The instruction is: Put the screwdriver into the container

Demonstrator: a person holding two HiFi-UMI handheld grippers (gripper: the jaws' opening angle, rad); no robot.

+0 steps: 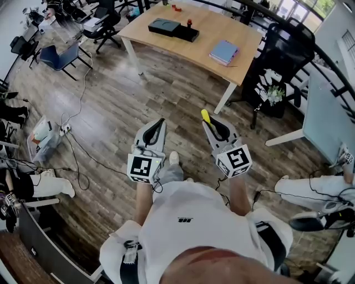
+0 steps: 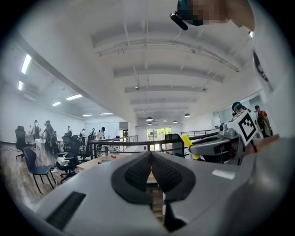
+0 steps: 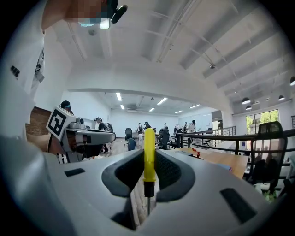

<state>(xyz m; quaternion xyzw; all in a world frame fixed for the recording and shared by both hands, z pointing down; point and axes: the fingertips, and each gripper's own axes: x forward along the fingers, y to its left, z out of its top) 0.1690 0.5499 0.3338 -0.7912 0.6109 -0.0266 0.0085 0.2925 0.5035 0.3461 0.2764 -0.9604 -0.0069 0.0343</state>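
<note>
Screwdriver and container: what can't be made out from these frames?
- Screwdriver tip: in the right gripper view, the shaft drops out of sight into the body of the right gripper. The head view shows only the yellow handle end.
- Black box on the table: in the head view, too small to tell whether it is open, or whether it is the container.
- Red bits on the table: too small to identify.

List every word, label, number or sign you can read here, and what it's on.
No legible words or numbers anywhere.
The logo on the white shirt: too small to read.
On the left gripper cube and the right gripper cube: square black-and-white marker patterns, no letters.
</note>
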